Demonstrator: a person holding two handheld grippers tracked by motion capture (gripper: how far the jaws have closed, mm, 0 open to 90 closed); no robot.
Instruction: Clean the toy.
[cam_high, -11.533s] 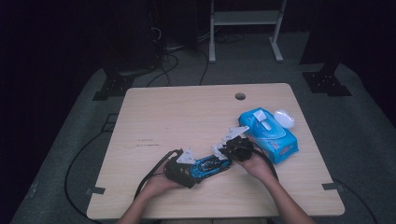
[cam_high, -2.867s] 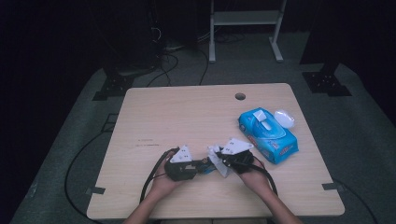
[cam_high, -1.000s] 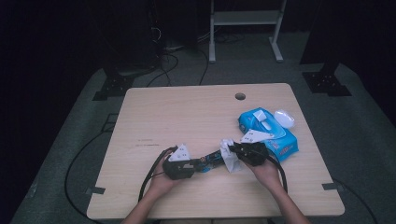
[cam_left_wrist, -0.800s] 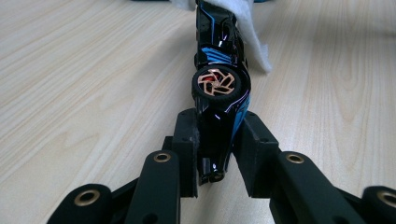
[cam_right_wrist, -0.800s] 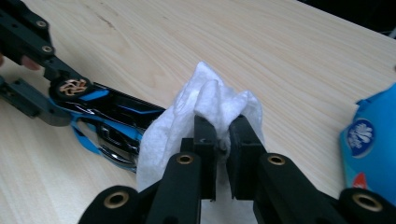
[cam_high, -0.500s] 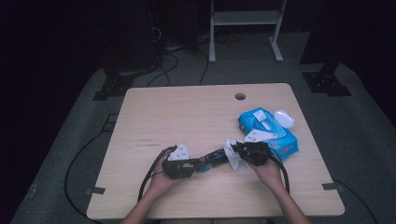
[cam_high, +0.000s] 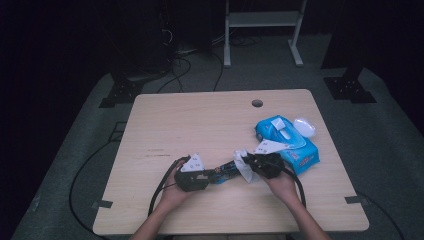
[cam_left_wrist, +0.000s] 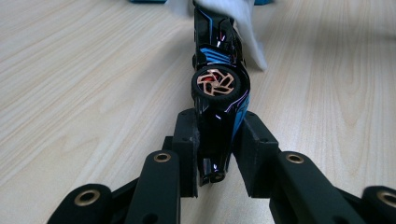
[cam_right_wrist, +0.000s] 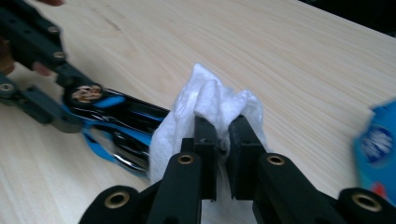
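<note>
A black and blue toy car (cam_high: 226, 171) is held just above the table between the two hands. My left gripper (cam_high: 212, 175) is shut on one end of it. In the left gripper view the jaws (cam_left_wrist: 215, 140) clamp the car's body (cam_left_wrist: 217, 84) just behind a wheel. My right gripper (cam_high: 250, 165) is shut on a crumpled white wipe (cam_high: 245, 168). The wipe (cam_right_wrist: 210, 102) bulges around the jaw tips (cam_right_wrist: 223, 135) and lies against the car's other end (cam_right_wrist: 121, 116). The left gripper (cam_right_wrist: 70, 107) also appears at the left of the right gripper view.
A blue pack of wipes (cam_high: 287, 142) lies on the wooden table (cam_high: 200, 120) right beside my right hand. A small white object (cam_high: 304, 126) rests at the pack's far right. A cable hole (cam_high: 257, 103) sits near the far edge, and cables trail off the front.
Since about three seconds ago my right gripper has shifted right along the car with the wipe. Over the last second both hands have hardly moved.
</note>
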